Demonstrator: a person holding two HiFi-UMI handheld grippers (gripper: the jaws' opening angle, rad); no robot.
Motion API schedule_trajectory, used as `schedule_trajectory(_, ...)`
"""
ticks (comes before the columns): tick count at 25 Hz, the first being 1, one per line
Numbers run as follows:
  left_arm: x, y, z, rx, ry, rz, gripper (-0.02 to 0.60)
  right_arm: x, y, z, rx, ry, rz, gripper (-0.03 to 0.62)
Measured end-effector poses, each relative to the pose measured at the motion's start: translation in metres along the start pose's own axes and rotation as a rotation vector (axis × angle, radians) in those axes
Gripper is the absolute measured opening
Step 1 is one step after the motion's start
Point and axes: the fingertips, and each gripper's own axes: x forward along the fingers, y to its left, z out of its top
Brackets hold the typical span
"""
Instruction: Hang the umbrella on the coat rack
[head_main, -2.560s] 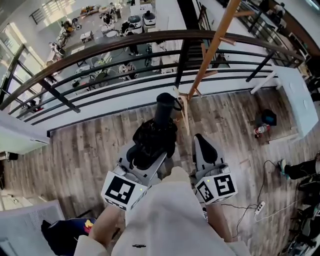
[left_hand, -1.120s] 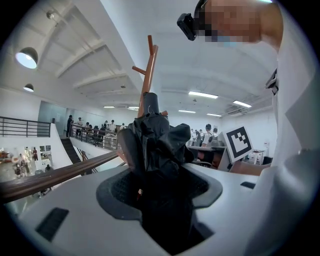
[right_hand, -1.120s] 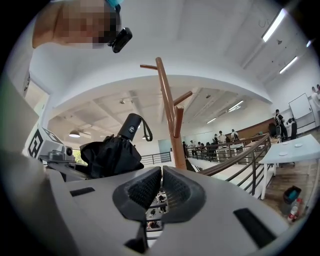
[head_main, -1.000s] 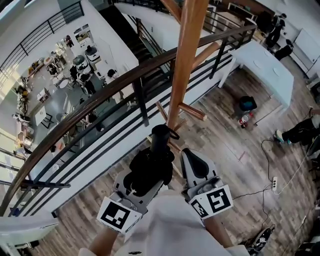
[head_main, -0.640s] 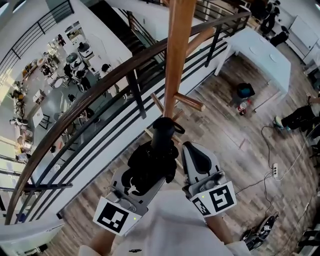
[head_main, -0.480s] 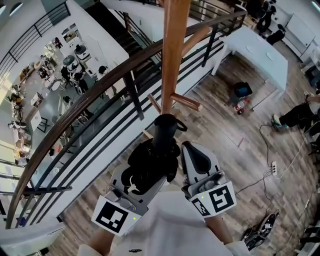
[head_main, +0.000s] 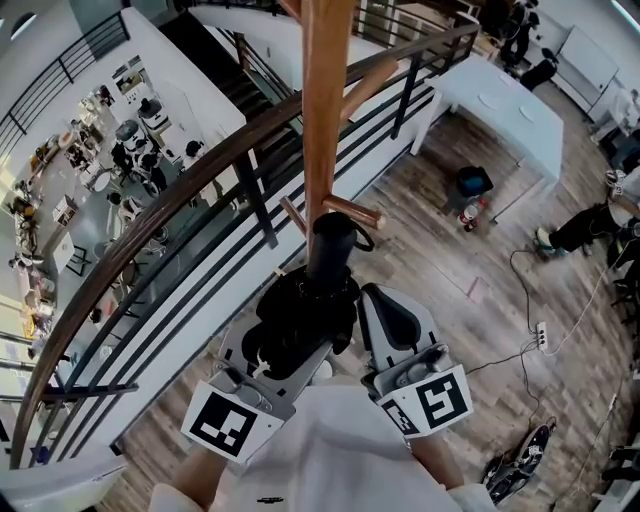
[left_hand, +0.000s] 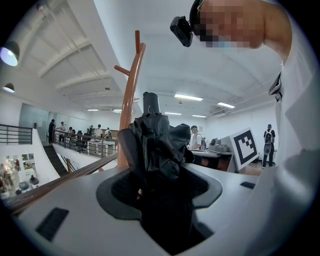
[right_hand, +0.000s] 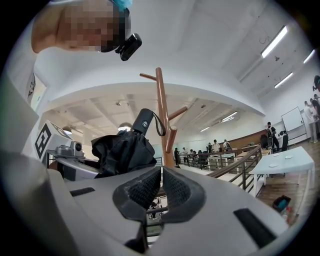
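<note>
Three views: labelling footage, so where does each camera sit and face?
Head view: on the head, steeply down at umbrella and rack; left gripper, right gripper, torso show.
Left gripper view: on that gripper, up along jaws shut on umbrella; torso at right.
Right gripper view: on that gripper, up along shut empty jaws; torso at left.
All share umbrella, rack.

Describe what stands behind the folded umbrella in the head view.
The wooden coat rack, one peg beside the umbrella handle. The umbrella hides the rack's lower pole and base.
</note>
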Motion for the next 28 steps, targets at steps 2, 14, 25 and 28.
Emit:
schedule_trajectory(2, 0.004, -0.001, -0.001, 0.001, 0.001, -0.005, 0.244, -0.002, -0.003, 0.002, -0.006, -0.002, -0.003, 0.035)
schedule_trajectory(14, 0.024, -0.003, -0.004, 0.055, 0.093, -0.054, 0.245, -0.007, -0.019, 0.012, -0.004, -0.034, -0.036, 0.035)
schedule_trajectory(25, 0.040, 0.011, -0.003, 0.039, 0.147, -0.029, 0.245, -0.004, -0.031, 0.015, 0.026, -0.029, -0.053, 0.036)
schedule_trajectory(28, 0.037, 0.009, -0.001, 0.049, 0.159, -0.030, 0.245, -0.006, -0.029, 0.014, 0.037, -0.030, -0.052, 0.036)
